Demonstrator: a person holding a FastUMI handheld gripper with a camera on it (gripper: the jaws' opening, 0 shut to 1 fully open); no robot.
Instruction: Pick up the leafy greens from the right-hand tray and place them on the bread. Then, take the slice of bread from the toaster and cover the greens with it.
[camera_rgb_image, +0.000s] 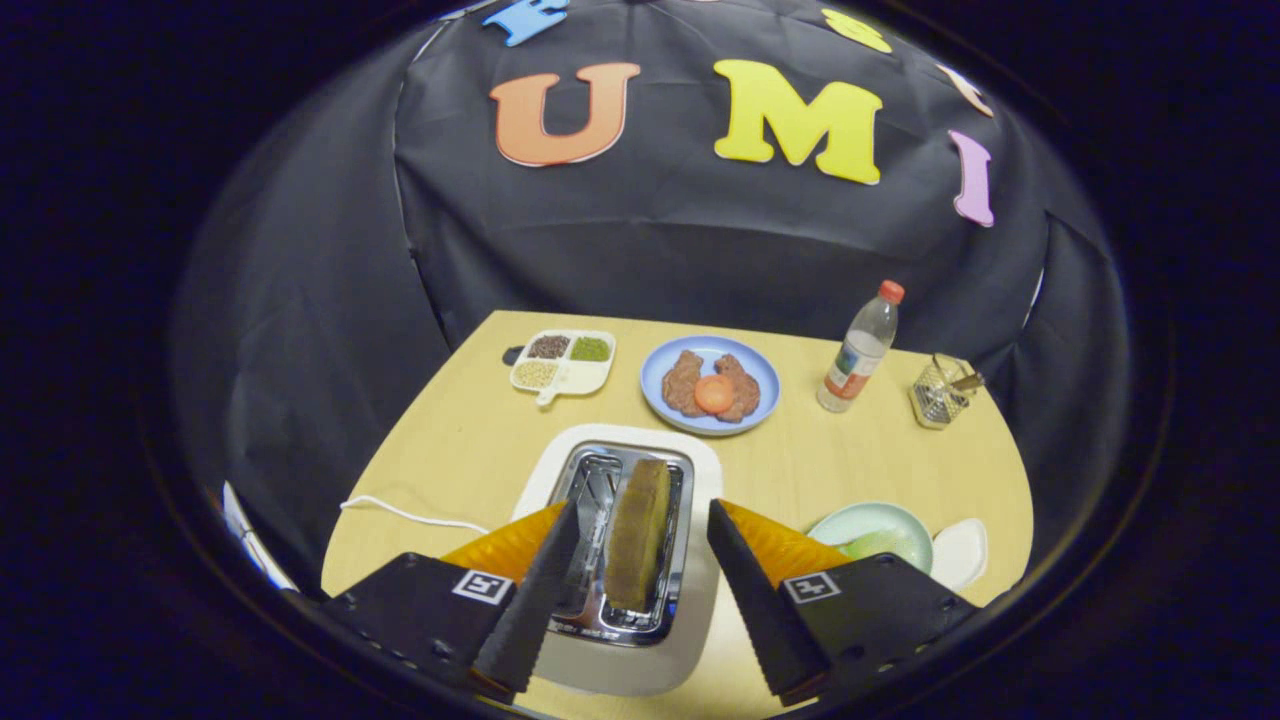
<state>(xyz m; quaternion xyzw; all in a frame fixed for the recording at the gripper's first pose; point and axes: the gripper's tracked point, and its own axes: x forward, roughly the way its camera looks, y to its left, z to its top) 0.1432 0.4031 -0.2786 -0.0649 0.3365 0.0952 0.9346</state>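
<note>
The toaster (630, 545), white with a shiny metal top, is taken as the landmark; it stands on the light wooden desk (470, 440). A slice of bread (638, 535) is seen standing upright in one of its slots, its brown crust edge rising above the metal. The gripper (638, 590) is held over the toaster with its fingers spread wide, one finger (535, 600) to the left of the slice and the other to the right; the slice lies between them and is touched by neither.

To the right of the toaster, partly hidden behind the right finger, a pale green plate (880, 525) is seen with something light green on it, probably the leafy greens (875, 545); whether bread lies under them cannot be told. A white dish (960, 552) is set just beyond that plate.

Behind the toaster a blue plate (710, 385) carries two brown pieces and an orange-red round slice. Behind and to the left of the toaster a white divided tray (563, 362) holds dark, green and pale grains in separate compartments. Behind and to the right a clear bottle (860, 347) with a red cap stands upright, and a small wire basket (940, 392) is placed further right. A white cord (410, 513) runs across the desk left of the toaster.
</note>
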